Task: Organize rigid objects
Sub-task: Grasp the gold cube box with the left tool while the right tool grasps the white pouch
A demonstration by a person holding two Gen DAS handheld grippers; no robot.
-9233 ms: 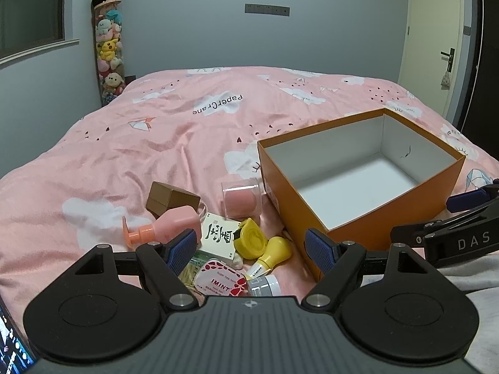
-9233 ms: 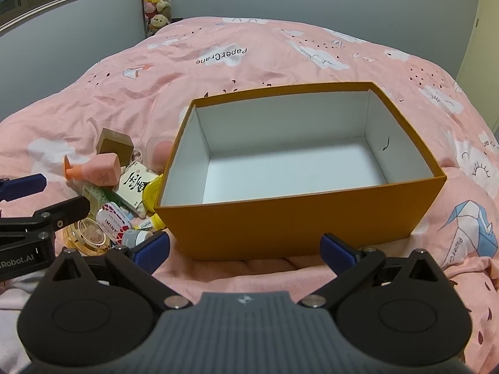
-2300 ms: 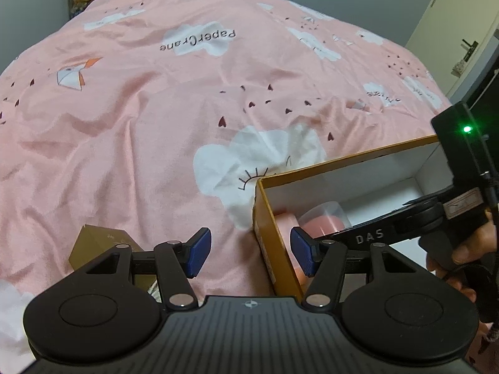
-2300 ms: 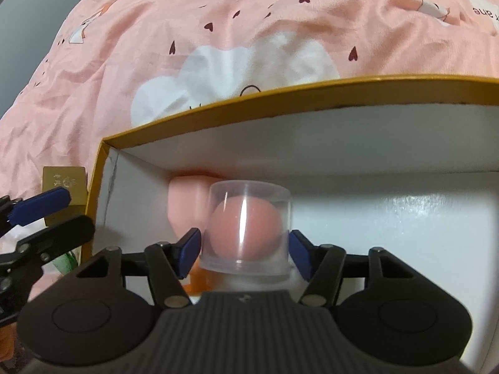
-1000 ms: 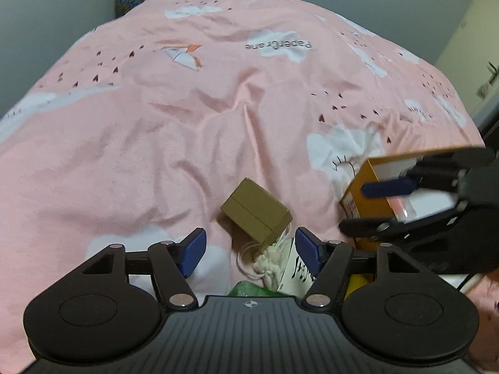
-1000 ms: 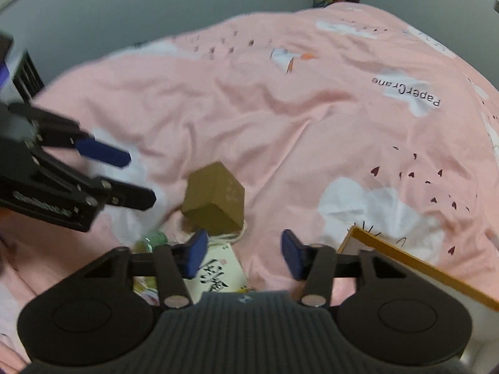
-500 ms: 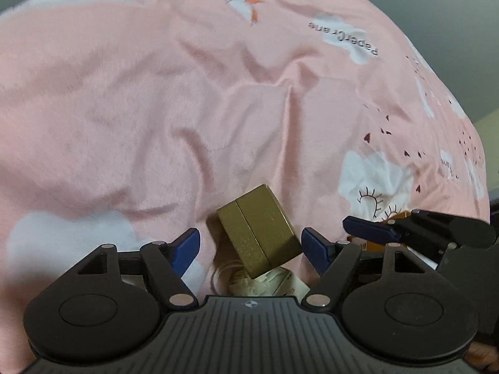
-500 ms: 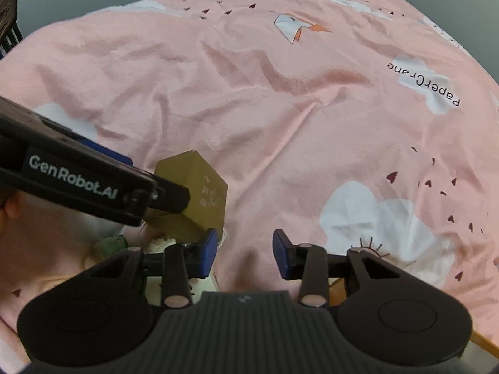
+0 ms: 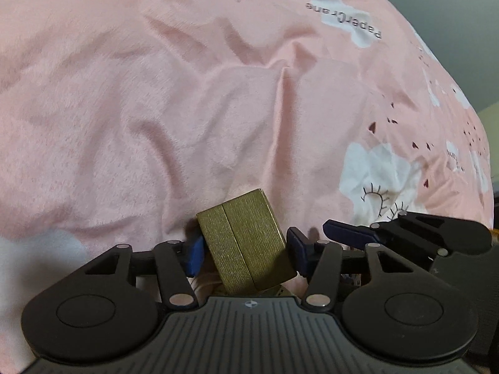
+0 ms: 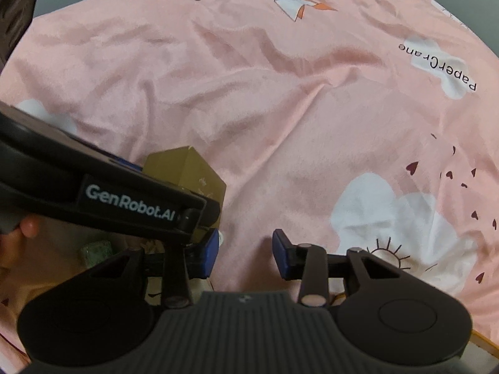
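A small gold-brown box [image 9: 246, 243] lies on the pink bedspread, between the blue pads of my left gripper [image 9: 244, 254]. The left pad touches its side; a small gap shows at the right pad. In the right wrist view the box [image 10: 190, 171] sits behind the left gripper's black arm [image 10: 124, 199]. My right gripper [image 10: 246, 254] is open and empty, over the bedspread just right of the box. It also shows in the left wrist view [image 9: 346, 237] at the right.
A green item [image 10: 95, 249] and a white card lie under the left gripper. A corner of the orange box [image 10: 483, 341] shows at the lower right. The pink bedspread [image 9: 218, 93] stretches away beyond the small box.
My left gripper has moved forward and narrowed around the gold-brown box. My right gripper has left the orange box and come beside the left one, empty.
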